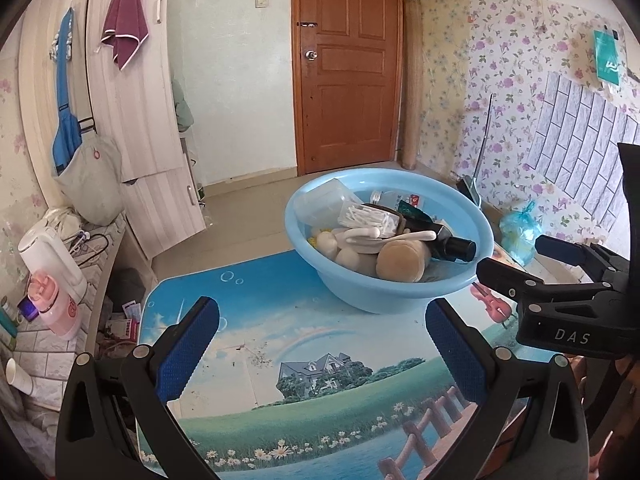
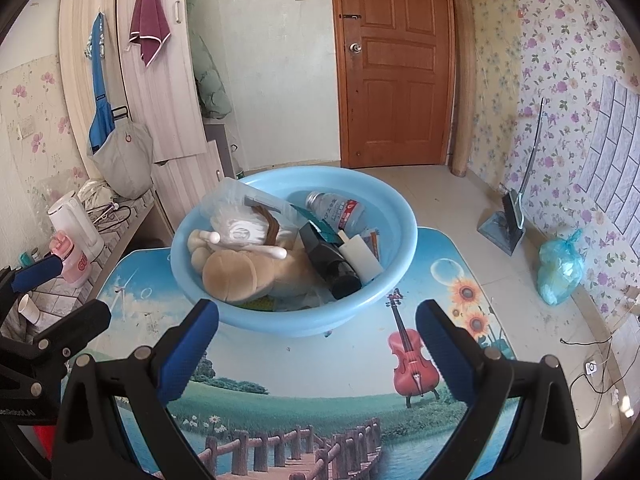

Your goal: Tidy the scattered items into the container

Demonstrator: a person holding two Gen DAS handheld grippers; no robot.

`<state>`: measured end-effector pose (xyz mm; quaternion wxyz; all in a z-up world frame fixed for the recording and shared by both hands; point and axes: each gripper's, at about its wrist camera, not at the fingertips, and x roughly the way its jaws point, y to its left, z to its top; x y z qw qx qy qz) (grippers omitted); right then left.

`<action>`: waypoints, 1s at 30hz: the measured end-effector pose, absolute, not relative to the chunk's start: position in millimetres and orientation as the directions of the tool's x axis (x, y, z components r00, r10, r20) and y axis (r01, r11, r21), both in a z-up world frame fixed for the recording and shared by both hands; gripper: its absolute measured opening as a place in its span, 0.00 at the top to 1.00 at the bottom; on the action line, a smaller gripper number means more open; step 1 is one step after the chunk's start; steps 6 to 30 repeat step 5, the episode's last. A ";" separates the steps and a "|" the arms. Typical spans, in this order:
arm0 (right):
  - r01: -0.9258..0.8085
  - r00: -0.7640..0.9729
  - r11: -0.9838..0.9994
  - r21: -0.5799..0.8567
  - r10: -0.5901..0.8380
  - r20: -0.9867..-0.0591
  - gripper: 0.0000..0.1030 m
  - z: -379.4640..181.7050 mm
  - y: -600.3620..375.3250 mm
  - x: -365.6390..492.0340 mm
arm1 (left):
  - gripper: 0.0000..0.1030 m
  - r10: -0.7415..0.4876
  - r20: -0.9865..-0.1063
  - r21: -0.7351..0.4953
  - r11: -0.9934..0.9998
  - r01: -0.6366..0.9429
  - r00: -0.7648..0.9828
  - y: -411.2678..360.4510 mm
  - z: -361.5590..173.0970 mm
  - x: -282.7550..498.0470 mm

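A light blue basin (image 1: pixel 476 216) (image 2: pixel 400 216) stands on the far part of a small table with a landscape print (image 1: pixel 280 344) (image 2: pixel 320 364). It holds a tan plush toy (image 1: pixel 400 262) (image 2: pixel 230 276), a bag of cotton swabs (image 1: pixel 368 216), a dark bottle (image 1: pixel 456 246) (image 2: pixel 340 268), a clear water bottle (image 2: pixel 336 208) and other small items. My left gripper (image 1: pixel 320 320) is open and empty, in front of the basin. My right gripper (image 2: pixel 316 324) is open and empty, just short of the basin's near rim; it also shows in the left wrist view (image 1: pixel 516 256).
A side counter on the left carries a white kettle (image 1: pixel 48 256), a pink bottle (image 1: pixel 56 308) and a paper cup (image 1: pixel 18 376). A blue plastic bag (image 2: pixel 560 268) and a dustpan (image 2: pixel 504 228) sit on the floor to the right. A wooden door (image 1: pixel 348 68) is behind.
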<state>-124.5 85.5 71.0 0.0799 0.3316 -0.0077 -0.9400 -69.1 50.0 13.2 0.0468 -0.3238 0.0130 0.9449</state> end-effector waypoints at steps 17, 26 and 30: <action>0.141 -0.765 -0.988 0.066 -0.152 -0.626 0.02 68.5 87.7 -123.4 | 0.00 0.082 -0.609 -0.019 -0.996 -0.089 -0.789 47.4 12.8 -69.3; 0.141 -0.765 -0.988 0.066 -0.152 -0.626 0.02 68.5 87.7 -123.4 | 0.00 0.082 -0.609 -0.019 -0.996 -0.089 -0.789 47.4 12.8 -69.3; 0.141 -0.765 -0.988 0.066 -0.152 -0.626 0.02 68.5 87.7 -123.4 | 0.00 0.082 -0.609 -0.019 -0.996 -0.089 -0.789 47.4 12.8 -69.3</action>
